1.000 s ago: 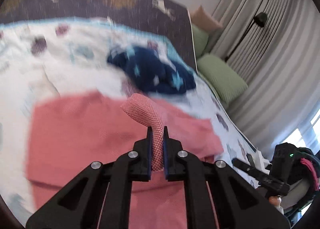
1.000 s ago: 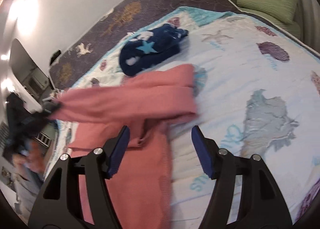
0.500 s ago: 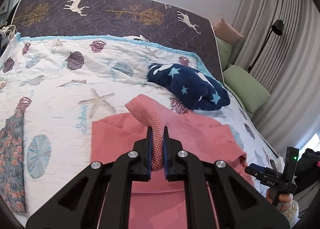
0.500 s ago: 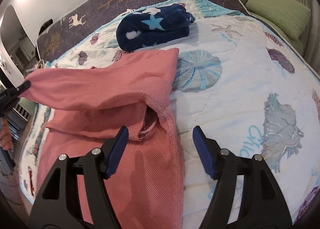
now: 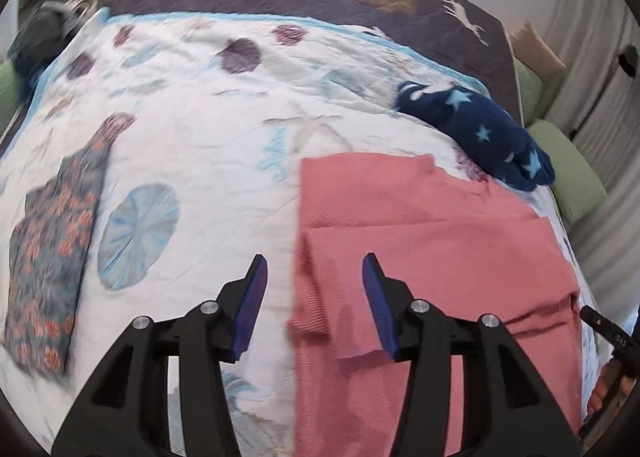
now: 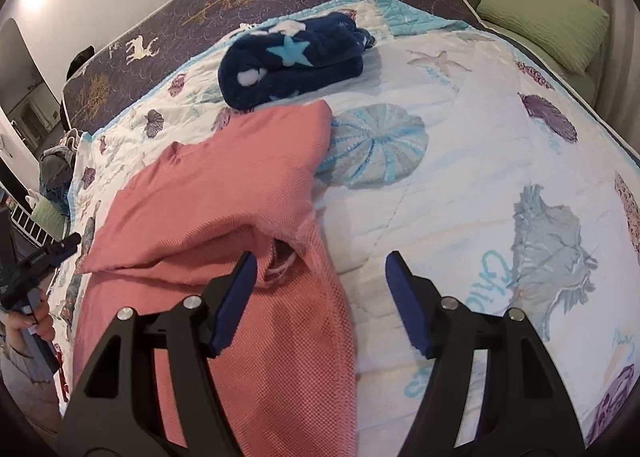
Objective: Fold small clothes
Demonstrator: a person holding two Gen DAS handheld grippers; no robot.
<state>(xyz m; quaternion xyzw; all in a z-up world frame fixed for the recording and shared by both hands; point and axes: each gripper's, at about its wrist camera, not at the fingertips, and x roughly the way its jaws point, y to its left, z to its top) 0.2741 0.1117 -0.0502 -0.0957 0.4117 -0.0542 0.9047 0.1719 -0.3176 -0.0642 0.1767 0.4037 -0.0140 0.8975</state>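
The pink garment [image 5: 432, 241] lies on the quilt [image 5: 208, 161], a flap doubled over its upper part, directly ahead of both grippers. The left gripper [image 5: 314, 297] hangs above its left edge, jaws apart, holding nothing. The right gripper [image 6: 320, 297] is likewise spread and empty over the right edge. A fold looks just laid; the next move probably calls for pinching a fresh edge. Beyond sits a navy star blanket [image 6: 292, 61].
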